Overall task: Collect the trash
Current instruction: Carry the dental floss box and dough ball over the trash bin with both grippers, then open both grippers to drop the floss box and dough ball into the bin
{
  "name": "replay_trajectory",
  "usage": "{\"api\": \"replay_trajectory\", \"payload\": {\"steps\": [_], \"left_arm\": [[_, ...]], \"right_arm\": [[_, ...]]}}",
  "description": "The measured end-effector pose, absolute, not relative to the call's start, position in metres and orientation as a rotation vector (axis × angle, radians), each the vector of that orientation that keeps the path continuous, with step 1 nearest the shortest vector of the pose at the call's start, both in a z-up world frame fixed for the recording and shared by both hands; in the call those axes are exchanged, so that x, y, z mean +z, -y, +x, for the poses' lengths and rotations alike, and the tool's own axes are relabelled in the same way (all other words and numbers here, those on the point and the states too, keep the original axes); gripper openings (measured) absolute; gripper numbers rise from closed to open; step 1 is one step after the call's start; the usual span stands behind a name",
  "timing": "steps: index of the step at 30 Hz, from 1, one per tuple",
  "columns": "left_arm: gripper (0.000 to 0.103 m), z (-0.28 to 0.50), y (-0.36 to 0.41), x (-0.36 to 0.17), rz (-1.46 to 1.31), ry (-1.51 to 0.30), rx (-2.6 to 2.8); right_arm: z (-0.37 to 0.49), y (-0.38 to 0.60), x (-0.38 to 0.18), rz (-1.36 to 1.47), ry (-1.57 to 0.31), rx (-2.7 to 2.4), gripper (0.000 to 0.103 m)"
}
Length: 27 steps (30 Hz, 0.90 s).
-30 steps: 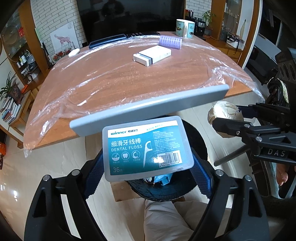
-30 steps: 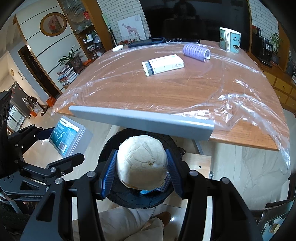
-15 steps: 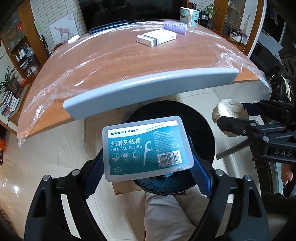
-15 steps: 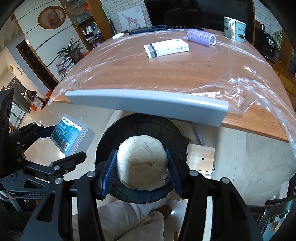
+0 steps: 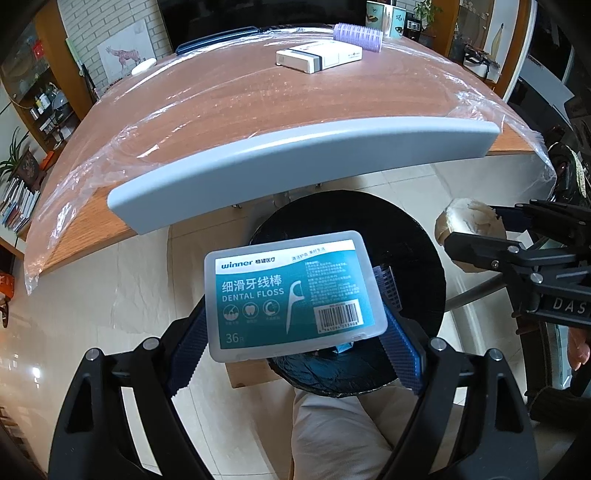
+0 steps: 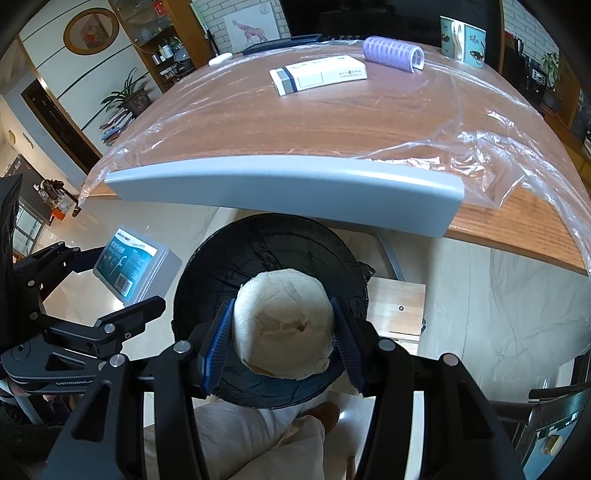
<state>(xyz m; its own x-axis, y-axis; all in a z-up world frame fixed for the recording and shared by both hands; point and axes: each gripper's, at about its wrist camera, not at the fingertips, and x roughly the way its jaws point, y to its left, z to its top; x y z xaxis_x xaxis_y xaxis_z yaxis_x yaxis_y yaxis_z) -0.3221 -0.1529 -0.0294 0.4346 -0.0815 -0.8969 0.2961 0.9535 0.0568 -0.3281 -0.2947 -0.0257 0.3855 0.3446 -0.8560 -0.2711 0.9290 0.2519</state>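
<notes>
Lifted higher over the bin than a second ago, both tongs, with the table edge now farther up each frame and more of the black rim showing beneath.

Left gripper (image 5: 295, 332): closed on a clear dental floss box (image 5: 293, 295), teal label facing up, held at centre frame, overlapping the left part of the bin mouth. Blue finger pads (image 5: 400, 354) pressing the box's short ends.

Right gripper (image 6: 282, 341): closed on a pale round bun (image 6: 282, 326), squeezed between blue pads at lower centre, directly above the black-lined trash bin (image 6: 221, 273).

Outward from there: grey chair back (image 6: 280, 190) curving across mid-frame; behind it, wooden table (image 6: 332, 122) under clear plastic sheet (image 6: 491, 162). Upper centre of the table: white carton (image 6: 319, 75), lilac hair roller (image 6: 391, 53), patterned mug (image 6: 461, 35) at upper right. Pale trousers of the seated person at bottom centre.

Step in hand, by judgement: carrying two pieces of trash to the drop point. Next move likely calls for shifting the floss box fully over the opening, then parting both sets of fingers. Carton and roller seemingly left to collect.
</notes>
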Motion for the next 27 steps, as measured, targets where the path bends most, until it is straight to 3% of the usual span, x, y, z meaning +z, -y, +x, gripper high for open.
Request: {"api": "replay_trajectory", "payload": {"steps": [24,27], "left_arm": [[0.086,-0.305,0.160,-0.052,0.261,-1.144,-0.248],[0.086,-0.304,0.162,-0.051,0.258,-1.143,-0.277]], "right_arm": [[-0.310,0.296,-0.046,0.078,-1.162,0.379,0.052],[-0.310,0.297,-0.047,0.090,-1.163,0.390,0.058]]}}
